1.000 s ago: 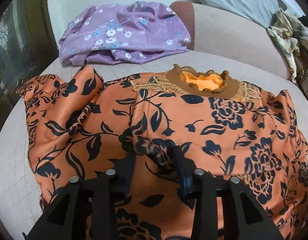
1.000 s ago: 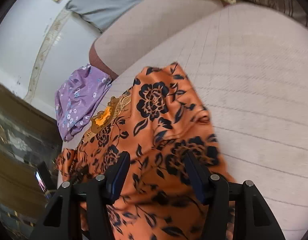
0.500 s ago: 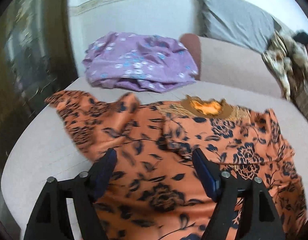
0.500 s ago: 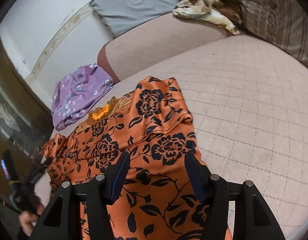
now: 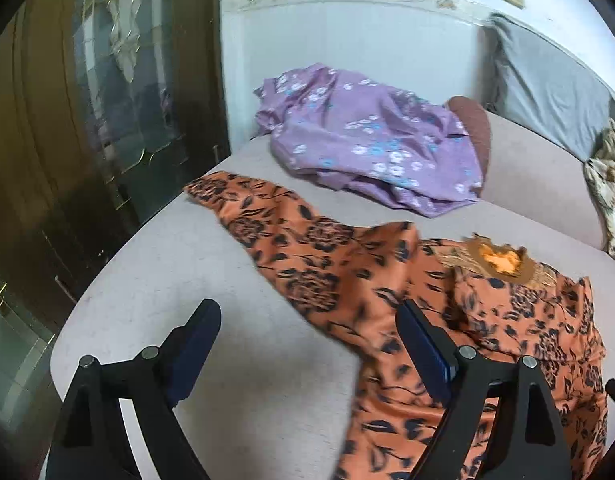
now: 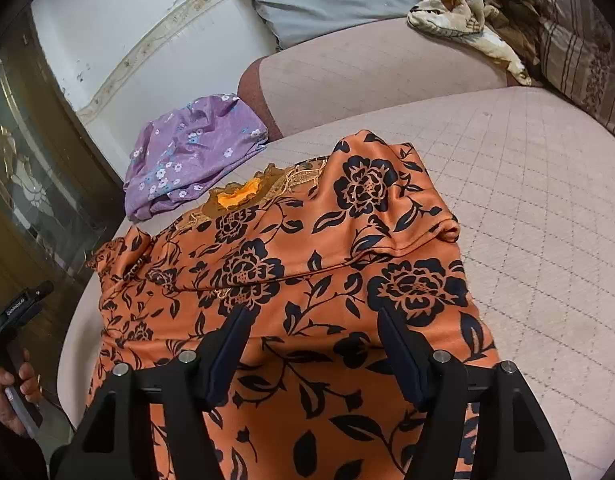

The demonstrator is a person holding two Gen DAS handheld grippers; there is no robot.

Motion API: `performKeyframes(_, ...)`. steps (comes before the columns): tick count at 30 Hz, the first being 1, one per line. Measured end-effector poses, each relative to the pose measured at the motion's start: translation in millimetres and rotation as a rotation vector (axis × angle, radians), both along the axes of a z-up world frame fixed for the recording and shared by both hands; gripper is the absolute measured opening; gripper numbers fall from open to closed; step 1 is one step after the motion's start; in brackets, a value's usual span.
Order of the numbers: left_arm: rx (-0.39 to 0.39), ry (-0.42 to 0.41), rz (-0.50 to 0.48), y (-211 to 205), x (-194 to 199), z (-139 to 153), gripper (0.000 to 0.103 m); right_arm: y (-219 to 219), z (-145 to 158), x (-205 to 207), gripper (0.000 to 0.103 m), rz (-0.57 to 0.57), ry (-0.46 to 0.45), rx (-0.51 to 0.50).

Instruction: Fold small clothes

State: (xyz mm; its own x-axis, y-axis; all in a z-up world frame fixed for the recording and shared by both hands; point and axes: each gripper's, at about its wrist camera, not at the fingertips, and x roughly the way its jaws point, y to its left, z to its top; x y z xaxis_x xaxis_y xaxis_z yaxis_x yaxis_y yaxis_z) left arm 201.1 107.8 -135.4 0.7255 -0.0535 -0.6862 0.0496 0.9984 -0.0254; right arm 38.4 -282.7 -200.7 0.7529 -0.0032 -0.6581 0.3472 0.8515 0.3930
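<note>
The orange top (image 5: 487, 320) lies spread on the bed (image 5: 179, 288), neckline (image 5: 501, 260) at the far end from both claws. The left claw (image 5: 309, 344) hangs wide and empty: its left finger is over bare bed, its right finger over the top's near edge. Ahead of it, one sleeve (image 5: 275, 224) runs out flat to the far left, toward the bed's corner. The right claw (image 6: 313, 348) is also wide and holds nothing, and the top's body (image 6: 307, 280) shows between its fingers. Just ahead and to its right, the other sleeve (image 6: 387, 200) is already turned in over the body, its cuff near the right edge of the cloth.

The step in hand looks like the sleeve folds: the right side reads as done, the left sleeve still stretched out. The next move probably falls to the left claw: reach forward and left to the sleeve's end, pinch the cloth and carry it rightward over the body so that it lies flat and matches the other side. The fabric looks thin and slippery, so a shallow pinch might slide off or drag the body askew; the right claw could press down on the body to steady it. After that the hem, which lies below the claws and out of view, would be brought up toward the neckline.

A purple garment (image 5: 371, 144) sits bunched well beyond the left claw, apart from the top.
</note>
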Motion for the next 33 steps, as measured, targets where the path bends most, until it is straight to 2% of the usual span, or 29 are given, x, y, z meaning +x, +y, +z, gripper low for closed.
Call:
performKeyframes(4,-0.057,0.062,0.059,34.7,31.1,-6.2,0.09,-2.9,0.5,3.7,0.07,-0.009,-0.014,0.028)
performKeyframes(7,-0.152,0.121,0.116,59.4,57.5,-19.4,0.09,-3.4,0.8,6.6,0.07,-0.011,-0.011,0.026)
performKeyframes(11,-0.386,0.193,0.261,100.0,97.8,-49.2,0.089,-5.5,-0.3,9.3,0.07,-0.014,-0.008,0.034)
performKeyframes(14,-0.498,0.234,0.376,117.9,124.4,-73.9,0.089,-7.4,-1.8,11.0,0.07,-0.014,-0.006,0.042)
performKeyframes(16,-0.485,0.231,0.417,123.9,140.8,-82.0,0.089,-8.6,-3.1,12.5,0.07,-0.014,0.0,0.038)
performKeyframes(20,-0.445,0.223,0.435,125.8,173.9,-90.8,0.089,-11.5,-7.0,17.4,0.07,-0.01,0.008,0.053)
performKeyframes(23,-0.421,0.215,0.423,125.5,198.4,-92.9,0.089,-12.9,-10.0,24.9,0.07,0.003,0.013,0.073)
performKeyframes(29,-0.367,0.237,0.375,113.4,243.4,-107.7,0.089,-5.5,-20.7,39.5,0.07,0.04,0.067,0.022)
performKeyframes(31,-0.298,0.21,0.36,105.2,252.8,-109.8,0.088,-5.2,-22.8,42.3,0.07,0.044,0.074,0.009)
performKeyframes(32,-0.275,0.203,0.35,101.8,255.2,-110.3,0.075,-5.0,-23.5,43.1,0.07,0.044,0.078,0.003)
performKeyframes(33,-0.241,0.2,0.341,98.4,258.6,-111.6,0.051,-5.2,-24.4,44.1,0.07,0.044,0.08,0.001)
